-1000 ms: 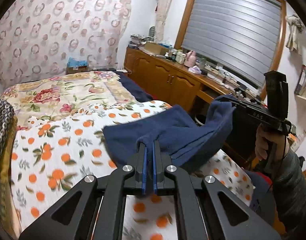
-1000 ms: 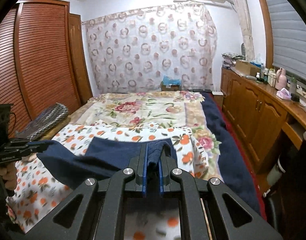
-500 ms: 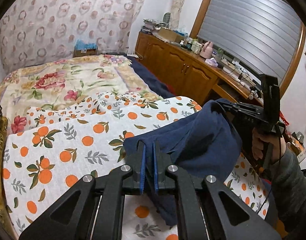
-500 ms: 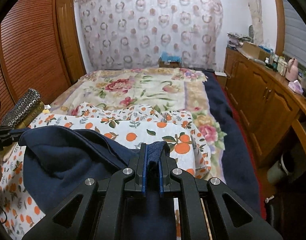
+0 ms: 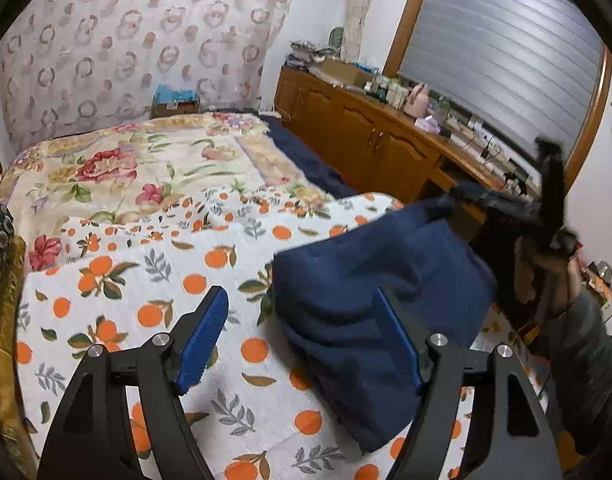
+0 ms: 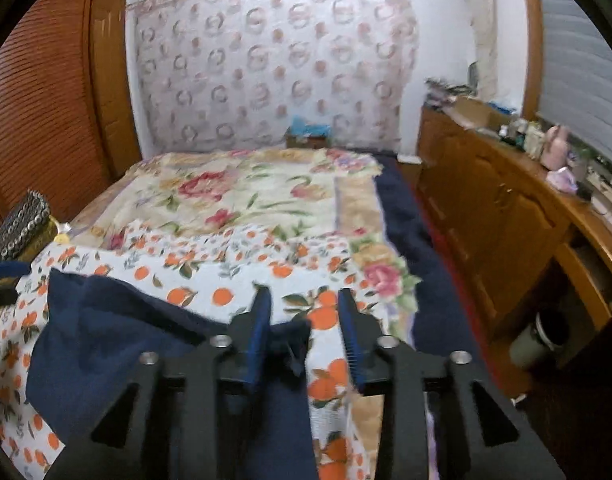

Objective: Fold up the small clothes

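A dark blue fleece garment (image 5: 378,304) lies folded over on the orange-print sheet (image 5: 153,280). My left gripper (image 5: 301,336) is open; its jaws stand wide apart, the right one over the cloth's near edge. My right gripper (image 6: 303,328) is open above the same garment (image 6: 117,340), with a corner of cloth lying loose between its jaws. The right gripper also shows blurred in the left wrist view (image 5: 546,216), beyond the cloth's far corner.
A floral quilt (image 6: 245,192) covers the far bed. A wooden cabinet (image 6: 486,216) with clutter runs along the right side. A patterned cushion (image 6: 17,224) sits at the left bed edge. A wooden wardrobe (image 6: 45,100) stands at the left.
Both grippers opened and let go of the blue garment. It dropped onto the sheet, folded over on itself.
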Available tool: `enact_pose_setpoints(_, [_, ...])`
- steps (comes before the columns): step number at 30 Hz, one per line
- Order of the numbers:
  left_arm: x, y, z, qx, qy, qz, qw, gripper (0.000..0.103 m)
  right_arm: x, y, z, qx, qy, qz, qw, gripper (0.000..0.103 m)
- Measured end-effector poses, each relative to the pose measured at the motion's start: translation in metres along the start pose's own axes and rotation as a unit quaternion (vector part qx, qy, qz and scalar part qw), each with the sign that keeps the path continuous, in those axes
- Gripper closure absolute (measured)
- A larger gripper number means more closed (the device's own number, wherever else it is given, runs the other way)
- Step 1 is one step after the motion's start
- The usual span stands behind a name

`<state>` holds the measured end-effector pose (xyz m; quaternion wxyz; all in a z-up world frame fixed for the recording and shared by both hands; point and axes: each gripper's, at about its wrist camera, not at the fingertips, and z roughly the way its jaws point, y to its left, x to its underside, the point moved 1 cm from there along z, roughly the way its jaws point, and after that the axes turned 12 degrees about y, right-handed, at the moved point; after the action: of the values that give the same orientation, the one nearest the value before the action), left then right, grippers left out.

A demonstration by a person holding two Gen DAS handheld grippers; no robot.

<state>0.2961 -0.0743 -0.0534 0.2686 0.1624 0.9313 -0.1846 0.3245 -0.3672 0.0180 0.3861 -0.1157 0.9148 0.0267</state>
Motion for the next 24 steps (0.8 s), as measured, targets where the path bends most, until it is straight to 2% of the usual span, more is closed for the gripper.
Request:
enact_pose_setpoints(6, [-0.003, 0.003, 0.032, -0.012, 0.039, -0.011, 0.9991, 0.028, 0.019, 0.009, -0.02, -0.031, 0.008, -0.019, 0.999, 0.038])
enact_pose_setpoints(10, [-0.006, 0.008, 0.046, -0.014, 0.052, -0.015, 0.9985, 0.028, 0.032, 0.015, -0.008, -0.051, 0.044, -0.039, 0.997, 0.037])
enact_pose_setpoints(15, [-0.006, 0.01, 0.057, -0.007, 0.06, -0.024, 0.9979, 0.028, 0.042, 0.008, 0.013, -0.073, 0.085, -0.016, 0.994, 0.037])
enact_pose_setpoints(19, [-0.005, 0.008, 0.061, -0.01, 0.062, -0.014, 0.998, 0.032, 0.037, 0.005, 0.02, -0.088, 0.097, -0.014, 0.991, 0.037])
enact_pose_setpoints(24, [-0.004, 0.009, 0.065, 0.004, 0.063, -0.01, 0.9979, 0.036, 0.028, -0.01, 0.027, -0.133, 0.111, 0.017, 0.985, 0.037])
